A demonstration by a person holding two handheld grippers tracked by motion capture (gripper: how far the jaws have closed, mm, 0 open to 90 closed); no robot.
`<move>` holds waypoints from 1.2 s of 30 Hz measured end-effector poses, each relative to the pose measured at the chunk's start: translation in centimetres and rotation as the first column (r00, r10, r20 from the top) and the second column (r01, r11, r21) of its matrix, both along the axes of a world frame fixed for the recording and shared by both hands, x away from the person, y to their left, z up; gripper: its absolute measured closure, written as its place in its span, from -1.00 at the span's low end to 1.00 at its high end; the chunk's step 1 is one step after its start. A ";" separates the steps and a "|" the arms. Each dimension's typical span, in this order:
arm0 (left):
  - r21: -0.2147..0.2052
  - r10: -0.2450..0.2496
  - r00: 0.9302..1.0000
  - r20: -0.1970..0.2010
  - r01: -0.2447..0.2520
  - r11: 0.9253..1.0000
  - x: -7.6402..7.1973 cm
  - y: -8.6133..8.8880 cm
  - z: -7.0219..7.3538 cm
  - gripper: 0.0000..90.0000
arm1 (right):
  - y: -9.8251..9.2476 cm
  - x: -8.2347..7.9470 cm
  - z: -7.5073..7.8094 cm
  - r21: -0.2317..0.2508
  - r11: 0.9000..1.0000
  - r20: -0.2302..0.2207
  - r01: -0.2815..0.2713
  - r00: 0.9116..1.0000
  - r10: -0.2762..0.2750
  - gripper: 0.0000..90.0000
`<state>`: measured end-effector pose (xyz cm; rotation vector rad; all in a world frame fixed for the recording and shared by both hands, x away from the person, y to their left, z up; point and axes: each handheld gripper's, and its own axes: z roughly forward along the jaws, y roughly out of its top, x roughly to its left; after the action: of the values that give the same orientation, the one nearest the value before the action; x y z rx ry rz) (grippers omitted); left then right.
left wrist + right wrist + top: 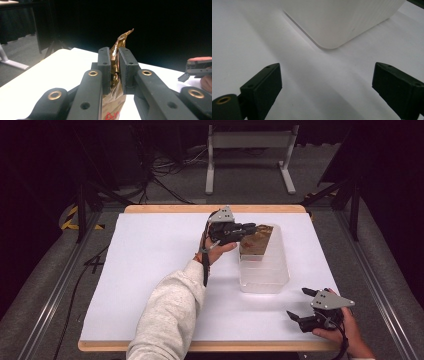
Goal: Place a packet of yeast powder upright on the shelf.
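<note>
A crinkled gold foil bag [256,239] stands upright in the far end of a clear plastic tub [265,272] on the white table. My left gripper [248,229] reaches in from the left, and its pads pinch the bag's folded top. In the left gripper view the foil bag [122,37] sticks up between the two nearly closed jaws of that gripper [114,58], with red print lower down. My right gripper [299,303] rests near the table's front right corner, open and empty. In the right gripper view its jaws [325,80] stand wide, facing the tub's near corner [342,20].
A white sheet [150,270] covers the wooden table top, with bare room left of the tub. A sleeved forearm [172,310] crosses the front middle. Beyond the far edge stand a metal frame [248,150], cables and tripod legs on the floor.
</note>
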<state>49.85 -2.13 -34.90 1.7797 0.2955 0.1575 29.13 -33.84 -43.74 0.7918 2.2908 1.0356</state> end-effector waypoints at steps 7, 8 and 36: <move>0.023 0.027 1.000 0.009 -0.027 0.999 -0.3 0.3 0.1 0.64 | 0.1 0.1 0.0 -0.004 1.000 0.001 -0.004 1.000 0.004 -0.79; 0.030 0.030 0.999 0.011 -0.030 0.999 -0.4 0.4 0.1 0.61 | 0.1 0.1 0.0 -0.006 1.000 0.003 -0.005 1.000 0.005 -0.78; 0.261 0.179 0.978 0.105 -0.201 0.944 -2.4 2.4 0.2 -0.32 | 0.5 0.5 0.1 -0.009 1.000 0.004 -0.016 1.000 0.016 -0.78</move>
<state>47.44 0.24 -34.67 2.0081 0.4037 0.4236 29.61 -33.36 -43.67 0.7682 2.3004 1.0329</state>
